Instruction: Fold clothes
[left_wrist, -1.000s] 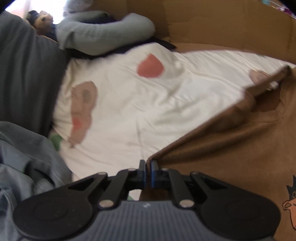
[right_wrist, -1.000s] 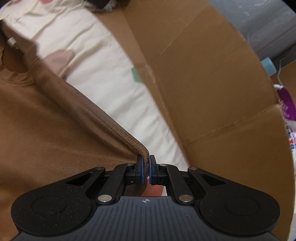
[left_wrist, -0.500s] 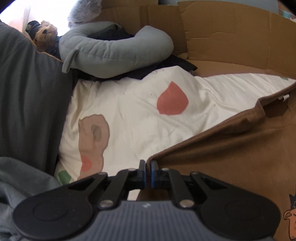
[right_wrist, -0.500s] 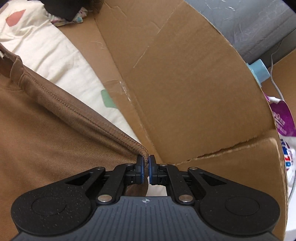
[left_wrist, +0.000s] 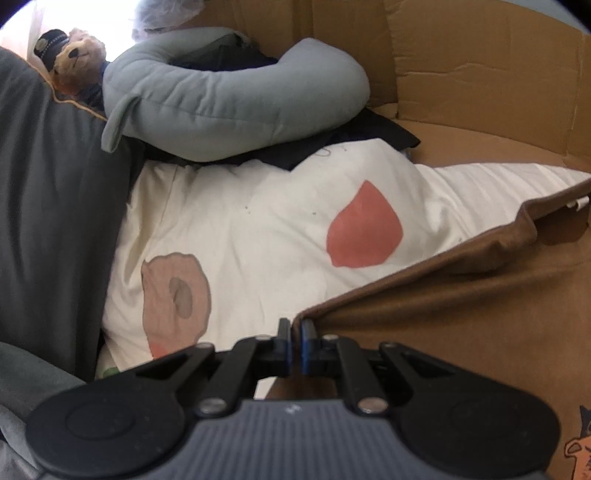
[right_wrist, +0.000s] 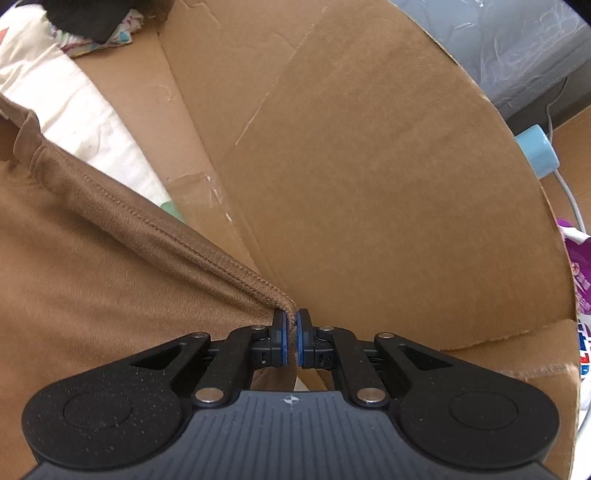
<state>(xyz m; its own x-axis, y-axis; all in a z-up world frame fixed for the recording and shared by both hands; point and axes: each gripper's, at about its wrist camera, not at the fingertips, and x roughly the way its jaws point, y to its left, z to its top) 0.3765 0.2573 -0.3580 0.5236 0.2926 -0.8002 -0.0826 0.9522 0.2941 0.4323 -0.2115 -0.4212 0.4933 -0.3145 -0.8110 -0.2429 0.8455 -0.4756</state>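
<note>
Jaws of both grippers clamped on brown garment (left_wrist: 461, 317) corners, stitched hem taut, cartoon print at edge

Black hand-held gripper (left_wrist: 295, 341), blue-edged pads, silver screws

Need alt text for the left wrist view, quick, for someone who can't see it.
The left tool is shut on a corner of a brown shirt, over a cream sheet with red and pink shapes. Behind lie a grey-green pillow and cardboard walls.
</note>
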